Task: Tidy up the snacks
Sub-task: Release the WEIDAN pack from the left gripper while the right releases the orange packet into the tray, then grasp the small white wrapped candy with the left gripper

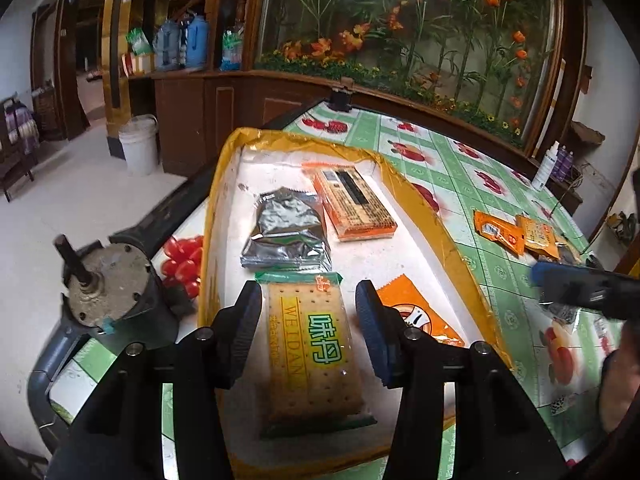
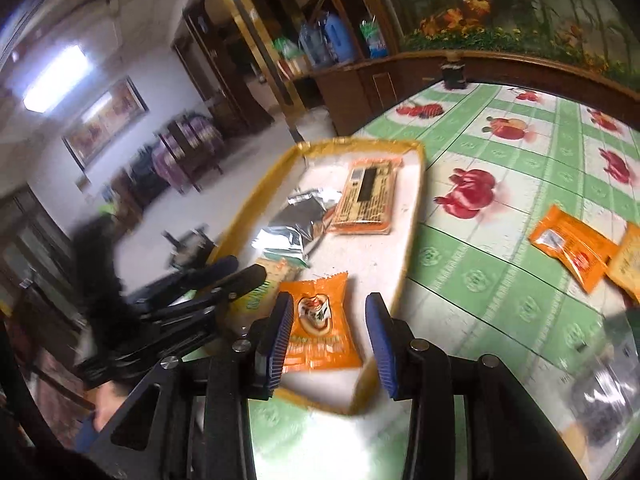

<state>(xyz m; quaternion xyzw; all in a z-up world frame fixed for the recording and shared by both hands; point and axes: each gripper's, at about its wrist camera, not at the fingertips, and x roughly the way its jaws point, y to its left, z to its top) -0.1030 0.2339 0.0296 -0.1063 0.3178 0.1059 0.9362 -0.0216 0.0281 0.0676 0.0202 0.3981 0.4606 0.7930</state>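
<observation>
The left claw [image 1: 308,320] is hovering open over the cracker pack [image 1: 312,352] lying in the tray [image 1: 224,184]. The right claw [image 2: 326,334], open and empty, is above the orange packet [image 2: 318,332]; it should be going next to the 2 packets [image 2: 576,248] on the worktop [image 2: 480,280], far right.

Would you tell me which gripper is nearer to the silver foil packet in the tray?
Left. The left gripper hovers over the cracker pack just short of the silver foil packet; the right gripper sits farther back, over the orange packet.

Room clutter beyond the tongs.
White bucket [image 1: 139,145] on the floor far left; blue jugs [image 1: 184,42] shelved beyond; flower mural [image 1: 408,24] behind the tabletop [image 1: 460,168].
</observation>
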